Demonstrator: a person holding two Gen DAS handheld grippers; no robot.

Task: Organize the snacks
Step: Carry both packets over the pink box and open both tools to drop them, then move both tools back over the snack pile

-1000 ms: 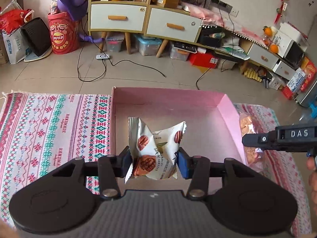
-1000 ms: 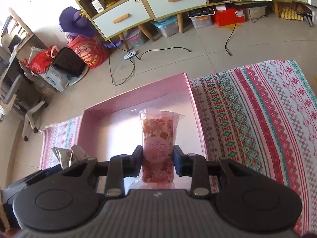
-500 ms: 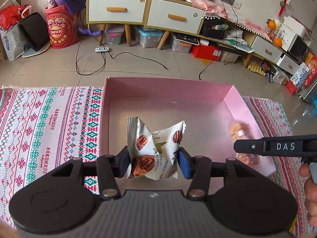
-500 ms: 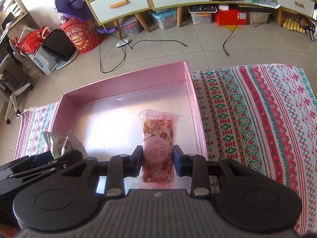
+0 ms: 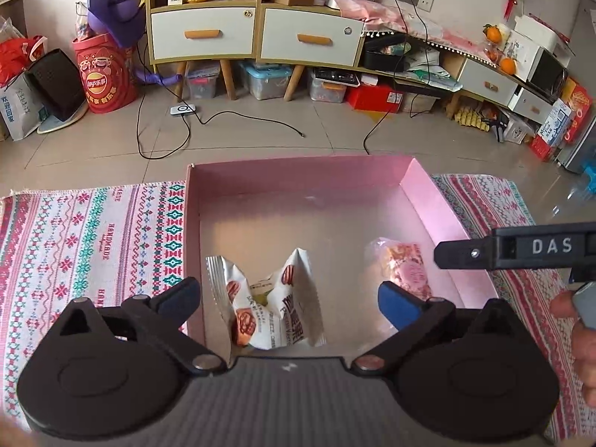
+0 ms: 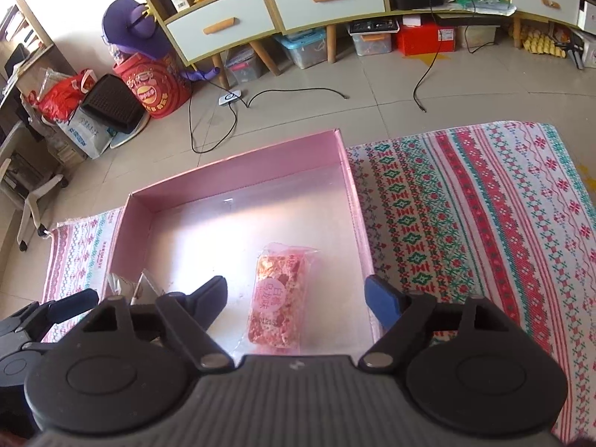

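A pink open box (image 5: 298, 173) (image 6: 238, 164) lies on a patterned cloth. Inside its near part sits a white crumpled snack packet (image 5: 270, 301) printed with brown nuts, its top also showing at the left of the right wrist view (image 6: 128, 287). My left gripper (image 5: 288, 300) is opening, jaws wide and clear of the packet. A clear-wrapped pink bar (image 6: 277, 294) (image 5: 408, 266) lies flat on the box floor by the right wall. My right gripper (image 6: 296, 300) is opening too, its pads apart from the bar; it enters the left wrist view from the right (image 5: 521, 247).
The red, green and white patterned cloth (image 5: 93, 246) (image 6: 465, 223) spreads to both sides of the box. Beyond it are a tiled floor with cables (image 5: 223, 119), a white-drawered cabinet (image 5: 257, 33), a red snack drum (image 5: 100, 74) and storage bins. A person's fingers (image 5: 581, 331) show at the right edge.
Both grippers have opened wide. The white nut packet has left the left jaws and the pink bar the right jaws; both now rest on the box floor.
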